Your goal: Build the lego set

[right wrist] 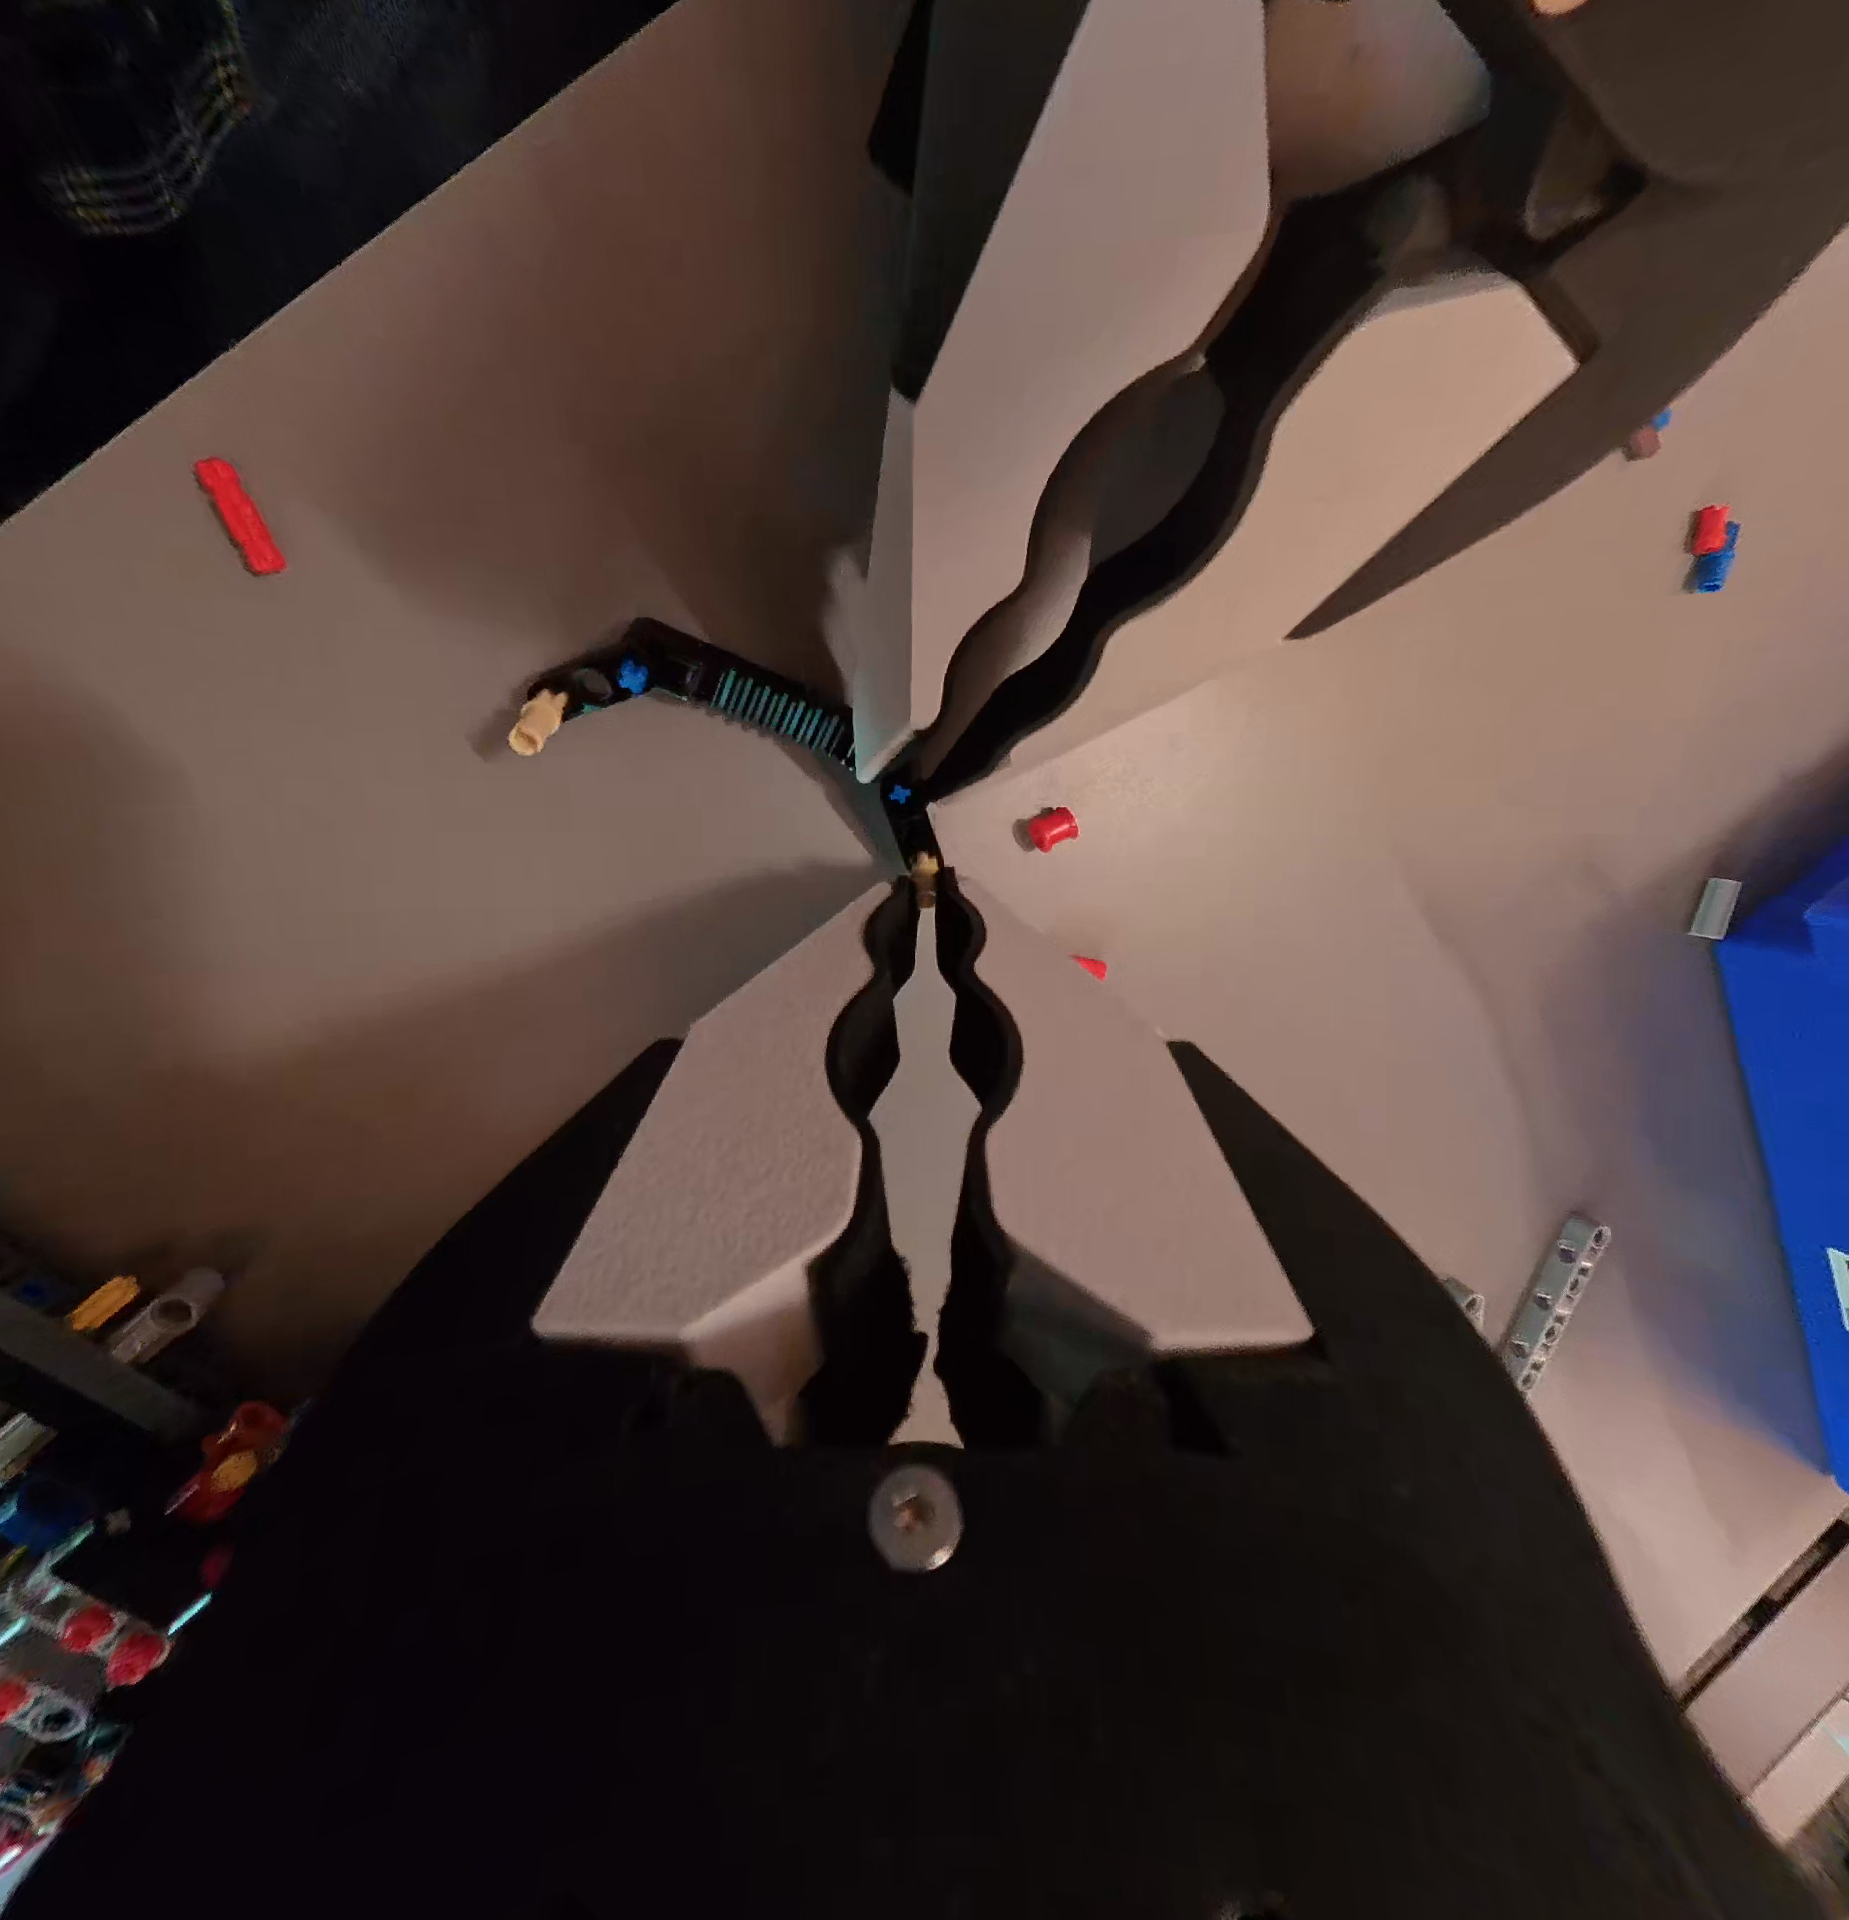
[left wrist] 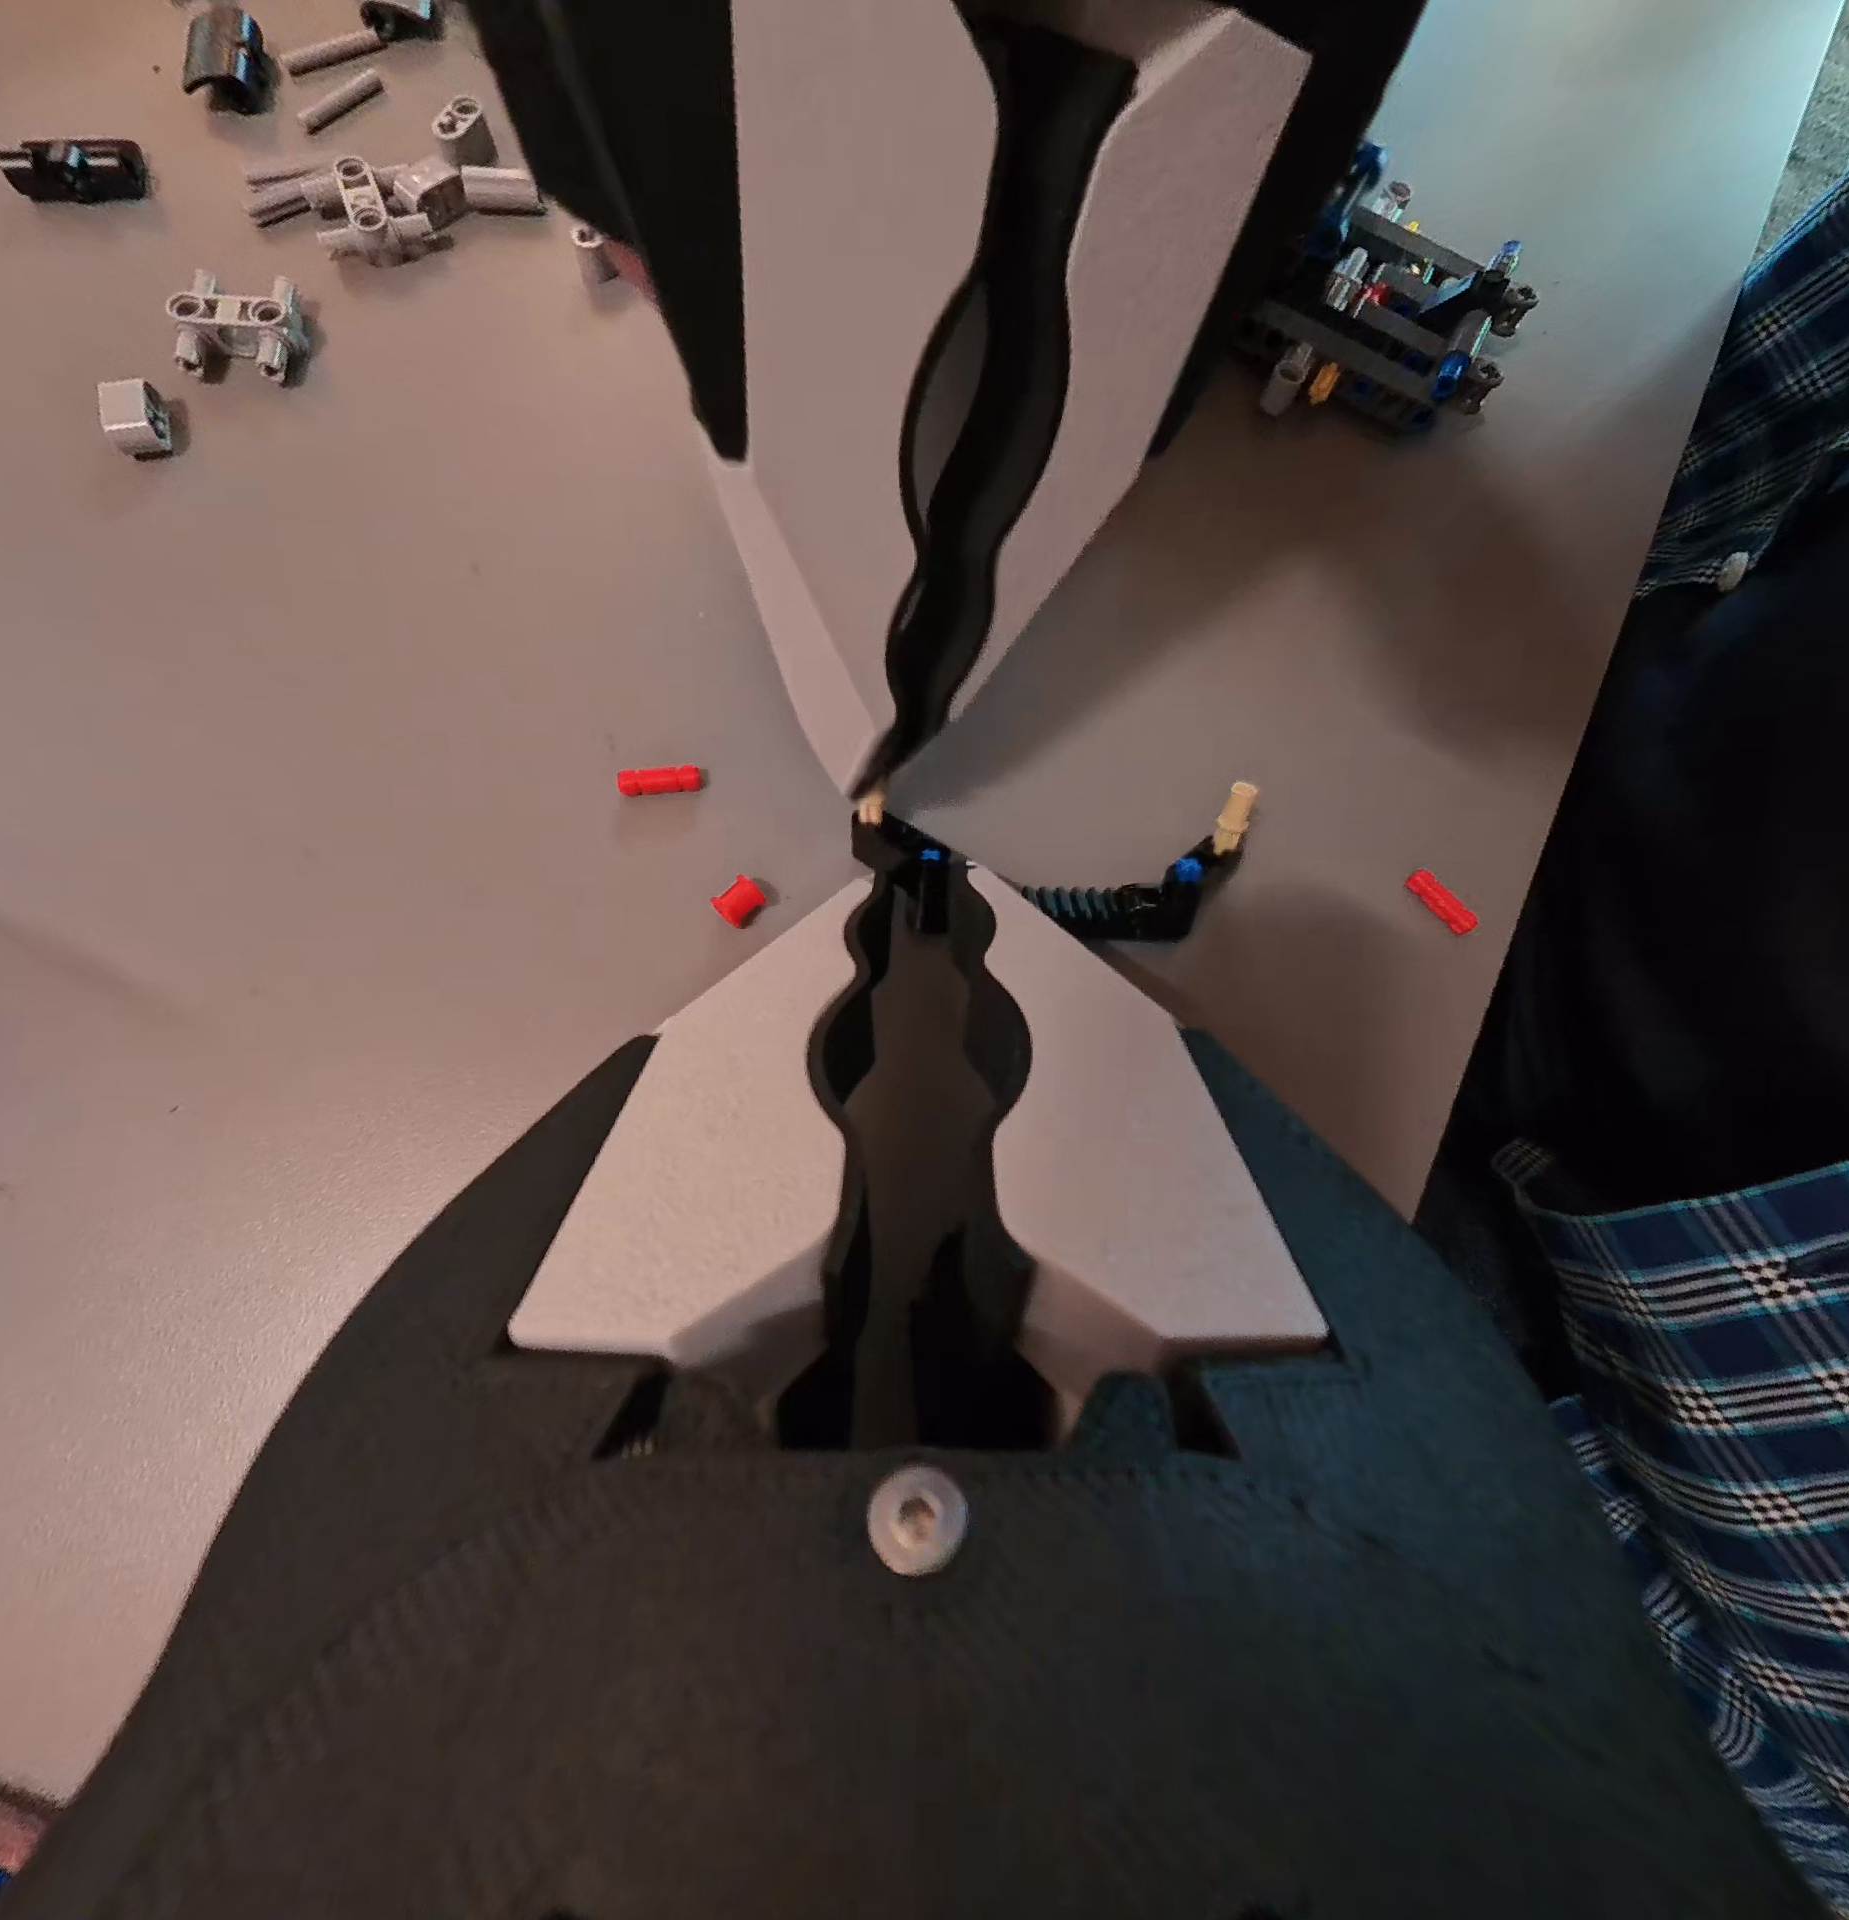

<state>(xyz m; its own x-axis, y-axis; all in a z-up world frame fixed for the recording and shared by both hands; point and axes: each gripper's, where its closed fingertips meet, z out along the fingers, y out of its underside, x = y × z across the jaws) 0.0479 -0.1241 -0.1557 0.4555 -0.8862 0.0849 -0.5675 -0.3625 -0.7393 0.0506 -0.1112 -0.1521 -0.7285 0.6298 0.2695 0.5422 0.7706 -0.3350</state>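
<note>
Left gripper (left wrist: 915, 894): closed on the near end of a curved black plastic toothed rack piece (left wrist: 1081, 902), just above the pale matte table (left wrist: 380, 675).
Right gripper (right wrist: 925, 894): pinches a small tan plastic pin (right wrist: 926, 868), its tip at the hole in the rack end; whether the pin is seated cannot be told.
Doing it well: the pin likely wants a straight push along the hole's axis, the left grip steady so the rack does not twist.
Rack far end: rests on the table, with ribbed teeth, a blue cross-shaped axle tip (left wrist: 1187, 869) and a second tan pin (left wrist: 1236, 816).
Loose parts nearby: a red round bush (left wrist: 738, 900) and red ridged axles (left wrist: 659, 779), well apart.
Farther off: grey connector pieces (left wrist: 380, 197) at far left; a dark grey beam assembly (left wrist: 1387, 301) at far right, by a person's plaid sleeve (left wrist: 1751, 1455).
</note>
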